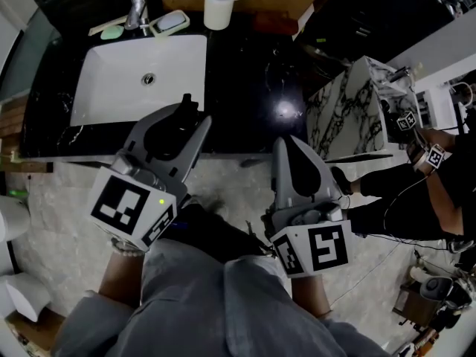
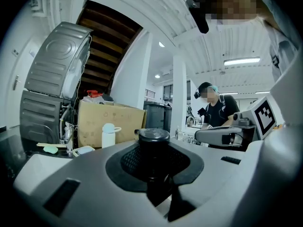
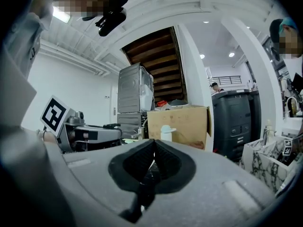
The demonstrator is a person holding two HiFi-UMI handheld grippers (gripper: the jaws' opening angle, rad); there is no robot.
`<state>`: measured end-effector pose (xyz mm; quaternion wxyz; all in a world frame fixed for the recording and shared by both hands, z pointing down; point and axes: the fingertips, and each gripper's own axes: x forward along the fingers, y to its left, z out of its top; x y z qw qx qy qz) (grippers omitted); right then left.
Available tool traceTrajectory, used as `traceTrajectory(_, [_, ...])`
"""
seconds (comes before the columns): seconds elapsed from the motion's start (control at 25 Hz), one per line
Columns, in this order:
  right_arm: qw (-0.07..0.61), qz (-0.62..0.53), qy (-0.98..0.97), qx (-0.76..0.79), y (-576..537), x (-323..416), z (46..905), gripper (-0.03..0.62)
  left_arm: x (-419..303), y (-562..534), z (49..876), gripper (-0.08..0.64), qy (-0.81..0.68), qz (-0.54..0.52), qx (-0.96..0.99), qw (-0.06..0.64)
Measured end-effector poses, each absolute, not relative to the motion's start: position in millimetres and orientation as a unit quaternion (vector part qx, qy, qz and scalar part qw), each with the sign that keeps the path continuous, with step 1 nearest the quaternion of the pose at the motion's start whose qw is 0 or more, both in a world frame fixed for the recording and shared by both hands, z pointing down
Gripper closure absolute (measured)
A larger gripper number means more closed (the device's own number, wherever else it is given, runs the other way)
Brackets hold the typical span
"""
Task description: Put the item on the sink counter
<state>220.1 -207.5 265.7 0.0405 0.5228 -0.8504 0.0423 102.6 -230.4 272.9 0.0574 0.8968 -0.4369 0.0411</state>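
Left hand-held gripper clamped on a small black container at the sink's front edge

The left hand-held gripper [image 1: 183,120] has its jaws closed on a black container [image 2: 152,143]: dark, round-bodied, with a flat, round, slightly glossy cap standing up above the pads. In the head view it sits just in front of the white sink's [image 1: 111,95] near right corner, over the black tabletop's [image 1: 245,73] front edge. The right hand-held gripper [image 3: 152,161], further right of the sink, has its jaws together on nothing. Behind the sink stands a white mug [image 1: 219,4].
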Motion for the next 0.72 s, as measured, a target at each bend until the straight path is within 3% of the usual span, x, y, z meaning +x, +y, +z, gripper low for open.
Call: traceTrajectory(0.72, [0.077, 0.071, -0.824, 0.556, -215.6, 242.0, 284.2, 0.595, 133.5, -278.1, 339.6, 0.469, -0.418, 0.1, 0.901, 0.068])
